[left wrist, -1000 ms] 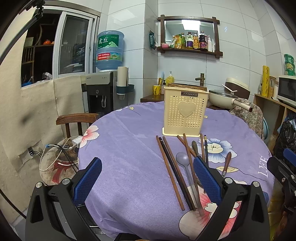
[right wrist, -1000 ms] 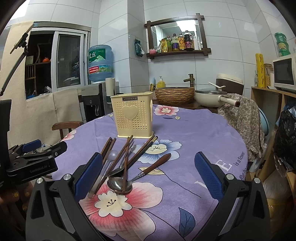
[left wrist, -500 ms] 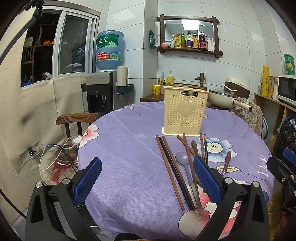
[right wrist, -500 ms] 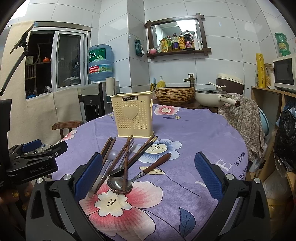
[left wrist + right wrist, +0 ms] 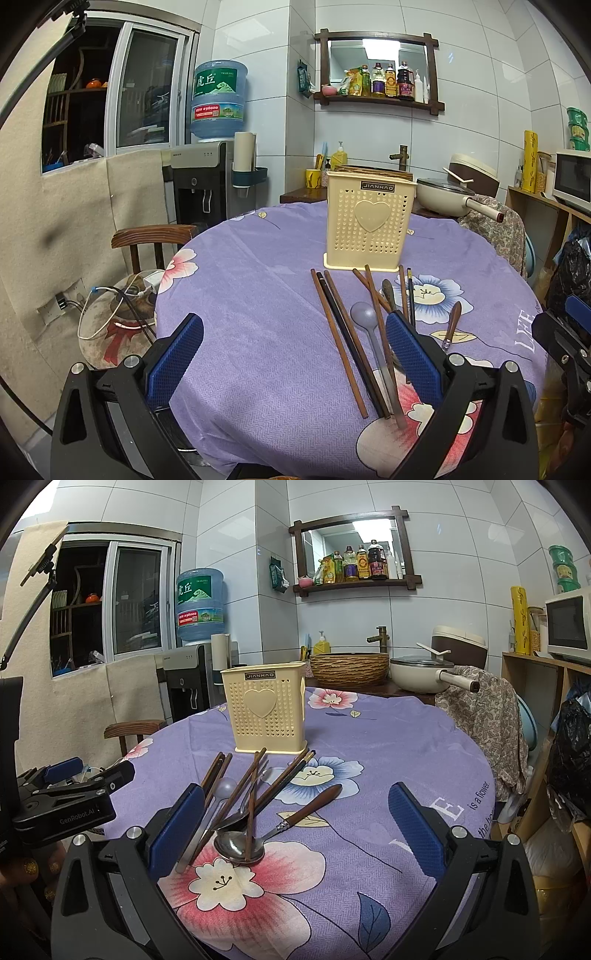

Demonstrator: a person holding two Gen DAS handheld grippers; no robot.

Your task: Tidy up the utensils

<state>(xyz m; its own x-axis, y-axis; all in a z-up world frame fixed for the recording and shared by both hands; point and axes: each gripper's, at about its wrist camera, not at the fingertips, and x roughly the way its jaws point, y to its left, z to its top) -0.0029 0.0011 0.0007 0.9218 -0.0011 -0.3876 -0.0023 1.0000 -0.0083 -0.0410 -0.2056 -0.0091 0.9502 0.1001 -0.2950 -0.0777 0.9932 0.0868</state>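
Note:
A cream perforated utensil holder [image 5: 368, 219] with a heart stands upright on the purple flowered tablecloth [image 5: 258, 295]; it also shows in the right wrist view [image 5: 266, 710]. In front of it lie several brown chopsticks [image 5: 338, 338], a grey plastic spoon [image 5: 364, 314] and a wooden-handled metal spoon [image 5: 295, 818] with its bowl [image 5: 236, 845] near me. My left gripper [image 5: 295, 358] is open and empty above the table's near edge, left of the pile. My right gripper [image 5: 295, 830] is open and empty, low over the spoons.
A wooden chair [image 5: 151, 236] stands left of the table. A water dispenser [image 5: 207, 177], a woven basket [image 5: 349, 668] and a pan [image 5: 424, 675] sit behind it. A cloth-draped chair [image 5: 484, 716] and shelves with a microwave [image 5: 567, 626] are on the right.

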